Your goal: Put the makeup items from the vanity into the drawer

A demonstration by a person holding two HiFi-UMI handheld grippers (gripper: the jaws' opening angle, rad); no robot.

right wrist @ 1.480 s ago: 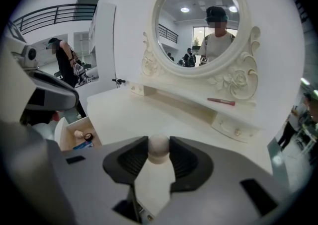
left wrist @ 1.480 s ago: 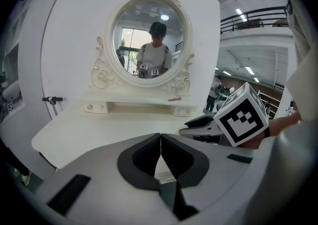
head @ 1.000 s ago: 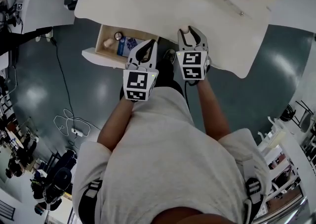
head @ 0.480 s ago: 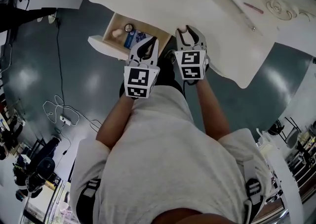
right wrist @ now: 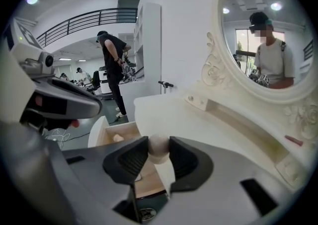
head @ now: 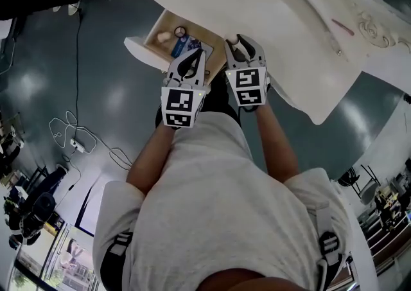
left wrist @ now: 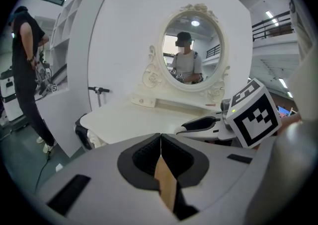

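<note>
Makeup sponge (right wrist: 158,150), beige and rounded, sits pinched between the right gripper's (right wrist: 159,143) pads at the vanity's (head: 270,7) front edge, just beside the open drawer (head: 142,49). Another beige sponge (head: 164,37) and a blue packet (head: 186,44) lie in that drawer. The left gripper (left wrist: 160,139) hangs alongside, jaws pressed together on nothing.

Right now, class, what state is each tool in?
Left tool: closed, empty.
Right tool: closed on a pale rounded item.
</note>
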